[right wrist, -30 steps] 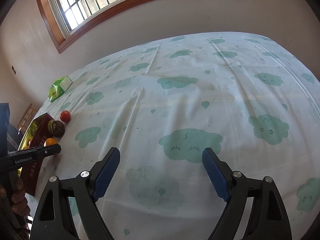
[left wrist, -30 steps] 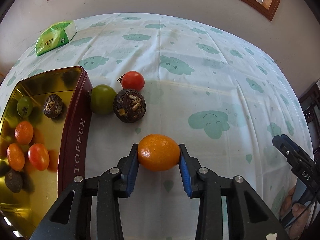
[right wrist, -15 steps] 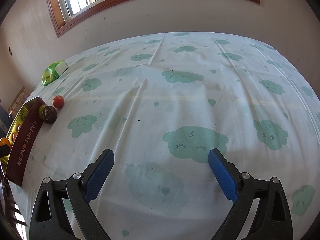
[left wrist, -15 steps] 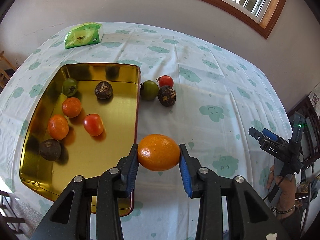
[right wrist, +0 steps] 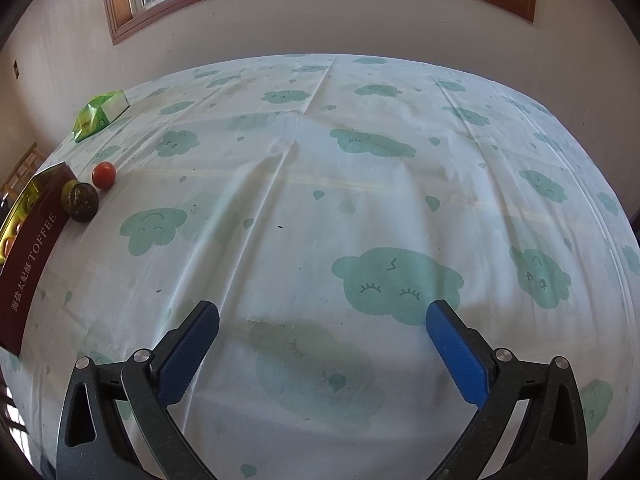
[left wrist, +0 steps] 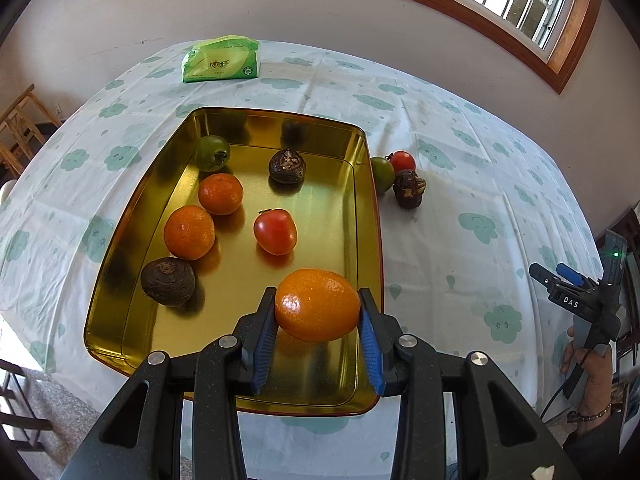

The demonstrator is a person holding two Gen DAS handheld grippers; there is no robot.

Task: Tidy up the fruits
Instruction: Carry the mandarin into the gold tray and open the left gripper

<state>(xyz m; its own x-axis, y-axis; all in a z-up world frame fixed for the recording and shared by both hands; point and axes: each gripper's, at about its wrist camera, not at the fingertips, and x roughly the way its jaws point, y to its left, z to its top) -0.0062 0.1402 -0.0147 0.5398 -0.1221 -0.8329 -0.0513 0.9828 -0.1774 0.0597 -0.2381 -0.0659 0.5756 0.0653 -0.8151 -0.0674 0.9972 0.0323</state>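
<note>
My left gripper (left wrist: 318, 310) is shut on an orange (left wrist: 317, 305) and holds it above the near right part of the gold tin tray (left wrist: 120, 320). In the tray lie two oranges (left wrist: 220, 193), a red tomato (left wrist: 275, 231), a green tomato (left wrist: 212, 153) and two dark brown fruits (left wrist: 168, 281). Just right of the tray, on the cloth, sit a green tomato (left wrist: 382, 174), a red tomato (left wrist: 402, 161) and a dark brown fruit (left wrist: 409, 189). My right gripper (right wrist: 322, 322) hangs over bare cloth, its jaws opening wide with nothing between them.
A green tissue pack (left wrist: 221, 64) lies at the table's far side. The tray's maroon wall (right wrist: 34, 252) reads TOFFEE at the left of the right wrist view. A wooden chair (left wrist: 18, 128) stands left of the table. A wall with a window runs behind.
My left gripper carried the orange leftward from the cloth to over the tray. The right gripper's jaws spread wider and its view swung slightly.
</note>
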